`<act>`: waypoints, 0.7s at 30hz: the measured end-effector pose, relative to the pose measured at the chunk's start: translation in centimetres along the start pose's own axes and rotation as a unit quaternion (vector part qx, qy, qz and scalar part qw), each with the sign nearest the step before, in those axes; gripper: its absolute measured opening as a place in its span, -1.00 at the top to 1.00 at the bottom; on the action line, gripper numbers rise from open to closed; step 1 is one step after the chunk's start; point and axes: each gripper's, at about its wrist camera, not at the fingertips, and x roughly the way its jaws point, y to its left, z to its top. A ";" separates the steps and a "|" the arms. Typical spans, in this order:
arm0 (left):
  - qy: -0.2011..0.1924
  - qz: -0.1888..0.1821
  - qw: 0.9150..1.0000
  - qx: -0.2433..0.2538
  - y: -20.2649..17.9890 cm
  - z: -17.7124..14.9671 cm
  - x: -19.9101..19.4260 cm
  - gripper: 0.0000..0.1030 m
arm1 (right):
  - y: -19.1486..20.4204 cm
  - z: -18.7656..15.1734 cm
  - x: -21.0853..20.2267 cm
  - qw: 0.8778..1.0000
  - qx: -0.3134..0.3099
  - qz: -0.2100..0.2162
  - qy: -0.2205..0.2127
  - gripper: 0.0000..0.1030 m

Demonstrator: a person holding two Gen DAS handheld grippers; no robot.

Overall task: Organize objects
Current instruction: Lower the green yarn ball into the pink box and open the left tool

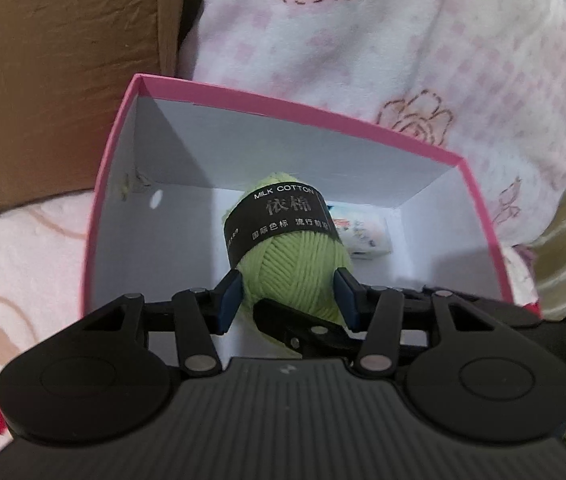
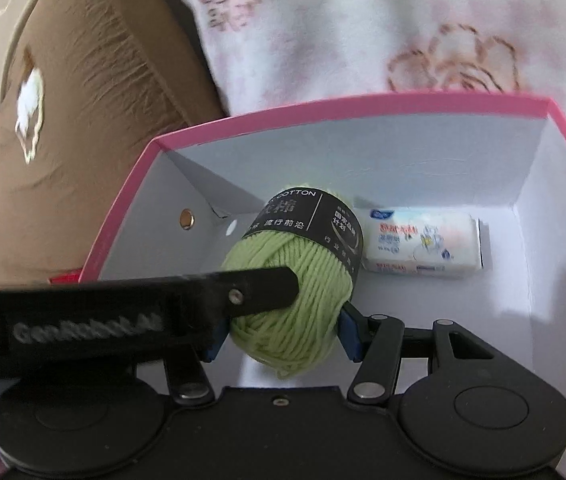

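1. Two grippers share one load: your left gripper point(image 1: 288, 296) and your right gripper point(image 2: 283, 332) both sit at the near end of a ball of light green yarn point(image 1: 297, 264) wrapped in a black paper band printed in white.
2. Left gripper: its blue pads point(image 1: 229, 300) pinch the near end of the ball from either side, touching the strands. A black link of your other gripper crosses just beneath the ball in this view.
3. Right gripper: the right-hand blue pad point(image 2: 349, 330) presses on the yarn. The left-hand pad is mostly hidden behind the black arm of your left gripper point(image 2: 123, 300), which crosses the picture and touches the ball, so you cannot confirm that side's contact.
4. Yarn position: the ball hangs inside an open cardboard box with a pink rim and white inner walls point(image 1: 119, 184), near the middle. Whether it touches the floor of the box cannot be told.
5. Other contents: a small white plastic-wrapped tissue pack point(image 2: 423, 242) with blue and red print lies on the box floor by the far wall, just beside the yarn on its right.
6. Surroundings: the box sits on a white and pink fleece blanket with rose outlines point(image 1: 403, 52). A brown cushion point(image 1: 55, 64) stands beyond the far left corner of the box.
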 end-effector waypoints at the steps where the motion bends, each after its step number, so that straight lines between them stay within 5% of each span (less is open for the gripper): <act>1: 0.001 -0.002 1.000 -0.005 0.2 0.1 0.0 0.07 | 0.3 0.1 0.1 1.000 -0.010 0.000 0.002 -0.20; 4: -0.005 -0.019 0.999 -0.049 1.4 0.2 0.4 0.14 | 0.5 0.5 0.3 1.000 -0.018 -0.002 0.007 -0.23; 11: -0.002 0.012 0.999 -0.034 0.9 0.6 1.7 0.18 | -0.1 0.5 -0.3 0.999 -0.026 0.007 0.021 -0.23; 14: -0.001 -0.002 0.999 -0.036 0.8 0.6 1.6 0.18 | 0.2 0.6 -0.2 0.999 -0.036 0.002 0.038 0.10; 21: -0.024 0.013 0.999 -0.026 0.5 0.3 0.1 0.22 | -0.3 1.0 0.3 1.000 -0.013 -0.005 0.019 0.23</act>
